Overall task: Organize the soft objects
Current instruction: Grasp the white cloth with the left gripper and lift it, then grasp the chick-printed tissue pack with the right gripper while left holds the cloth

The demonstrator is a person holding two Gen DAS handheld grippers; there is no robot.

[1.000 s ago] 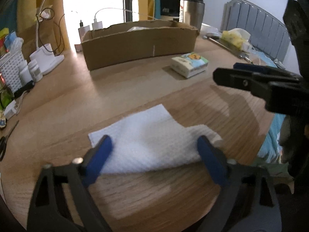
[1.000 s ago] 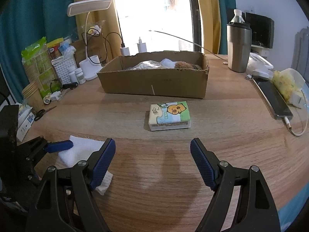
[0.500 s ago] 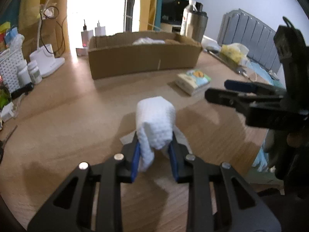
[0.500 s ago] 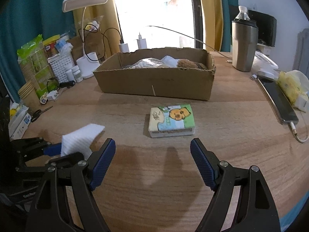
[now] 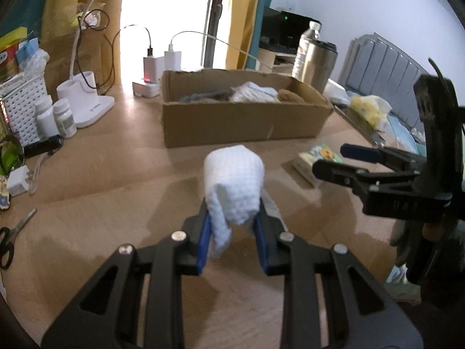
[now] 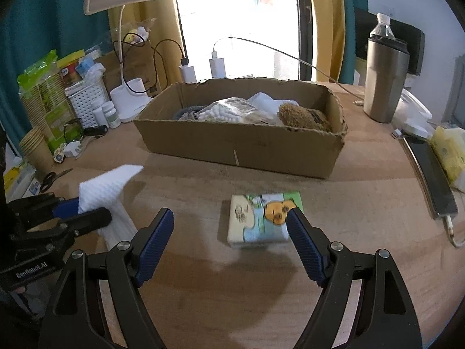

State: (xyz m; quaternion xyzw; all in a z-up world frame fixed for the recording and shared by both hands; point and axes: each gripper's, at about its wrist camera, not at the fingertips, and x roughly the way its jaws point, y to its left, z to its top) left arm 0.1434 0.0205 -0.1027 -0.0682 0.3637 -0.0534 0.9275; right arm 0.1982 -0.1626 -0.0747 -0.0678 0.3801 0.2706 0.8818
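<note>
My left gripper (image 5: 232, 232) is shut on a white waffle-textured cloth (image 5: 234, 183) and holds it bunched above the wooden table, in front of the cardboard box (image 5: 241, 122). The cloth also shows in the right wrist view (image 6: 107, 192), held by the left gripper (image 6: 78, 212) at the left. My right gripper (image 6: 229, 235) is open and empty, just above a tissue pack with a cartoon bear (image 6: 264, 218). The box (image 6: 241, 145) holds several soft items, among them a brown plush (image 6: 302, 116). The tissue pack (image 5: 315, 160) lies to the right of the cloth.
A steel tumbler (image 6: 385, 81) and a water bottle stand at the back right. A phone (image 6: 430, 180) and yellow tissues (image 6: 450, 151) lie at the right edge. A desk lamp (image 6: 128, 99), white basket (image 6: 84, 101), pill bottles, paper cups (image 6: 37, 148) and scissors (image 6: 55, 176) crowd the left.
My left gripper closed on the flat cloth, bunched it and lifted it off the table toward the box. My right gripper moved closer to the tissue pack, still open.
</note>
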